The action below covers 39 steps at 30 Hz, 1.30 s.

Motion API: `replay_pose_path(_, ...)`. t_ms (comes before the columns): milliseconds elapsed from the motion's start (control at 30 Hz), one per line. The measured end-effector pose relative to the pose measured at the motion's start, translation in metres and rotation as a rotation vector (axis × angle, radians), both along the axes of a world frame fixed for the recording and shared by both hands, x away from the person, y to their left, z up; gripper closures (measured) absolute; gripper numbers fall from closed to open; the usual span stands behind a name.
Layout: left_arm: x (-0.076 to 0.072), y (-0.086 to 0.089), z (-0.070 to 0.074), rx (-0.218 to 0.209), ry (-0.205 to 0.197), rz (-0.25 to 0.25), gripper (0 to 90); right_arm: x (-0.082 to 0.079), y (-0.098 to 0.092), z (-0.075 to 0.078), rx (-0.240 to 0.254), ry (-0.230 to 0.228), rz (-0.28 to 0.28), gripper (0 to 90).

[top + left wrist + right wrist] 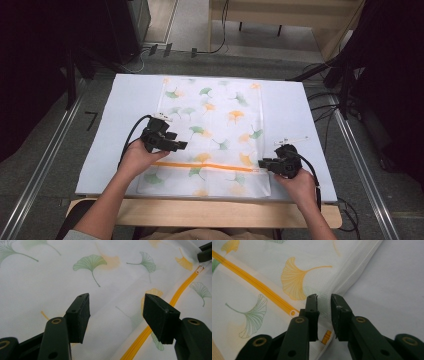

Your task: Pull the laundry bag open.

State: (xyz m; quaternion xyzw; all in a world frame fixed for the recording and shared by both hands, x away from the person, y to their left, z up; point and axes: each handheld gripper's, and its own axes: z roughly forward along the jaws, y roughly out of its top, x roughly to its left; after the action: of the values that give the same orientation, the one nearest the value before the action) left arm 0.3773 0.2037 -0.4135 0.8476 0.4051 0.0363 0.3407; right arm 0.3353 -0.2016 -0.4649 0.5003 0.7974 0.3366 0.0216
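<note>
High view: mesh bag (210, 135) flat mid-table, orange zipper (207, 165) across near part. My left gripper (181, 145) over bag's left side, right gripper (262, 163) at zipper's right end.

Left gripper view: jaws wide apart, nothing btwn.

Right gripper view: jaws nearly shut, bag's edge seam btwn, pinch unclear. I'd grip firm beside zipper pull (292, 313) before pulling. Bag looks empty, zipped.

The right tool (325, 315) is seen with its jaws nearly closed over the white edge seam of a mesh bag (294, 277) printed with ginkgo leaves. An orange zipper (254, 282) ends just beside the left jaw. Pale tabletop (392, 277) lies beyond.
</note>
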Motion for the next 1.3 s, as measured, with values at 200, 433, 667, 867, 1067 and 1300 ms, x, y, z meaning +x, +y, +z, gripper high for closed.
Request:
replay_pose_path(200, -0.002, -0.007, -0.001, -0.006, 0.007, -0.024, 39.6, 0.002, 0.003, 0.002, 0.005, -0.018, 0.015, 90.0)
replay_pose_path(433, -0.009, -0.021, 0.002, -0.034, -0.01, -0.082, 42.5, 0.0, 0.005, 0.014, 0.039, -0.063, 0.022, 90.0)
replay_pose_path(667, -0.019, -0.046, -0.001, -0.034, -0.017, -0.152, 43.7, 0.0, 0.008, 0.018, 0.044, -0.07, 0.036, 90.0)
replay_pose_path(867, -0.023, -0.055, -0.006, -0.007, -0.014, -0.176, 43.7, 0.0, 0.006, 0.009, 0.018, -0.036, 0.028, 85.9)
replay_pose_path(1067, -0.02, -0.05, -0.005, -0.012, -0.012, -0.164, 43.6, -0.003, 0.002, 0.005, 0.01, -0.01, 0.011, 75.6)
replay_pose_path(1300, -0.019, -0.048, -0.006, -0.006, -0.005, -0.16, 43.4, -0.014, -0.004, 0.005, -0.02, -0.004, -0.035, 62.1)
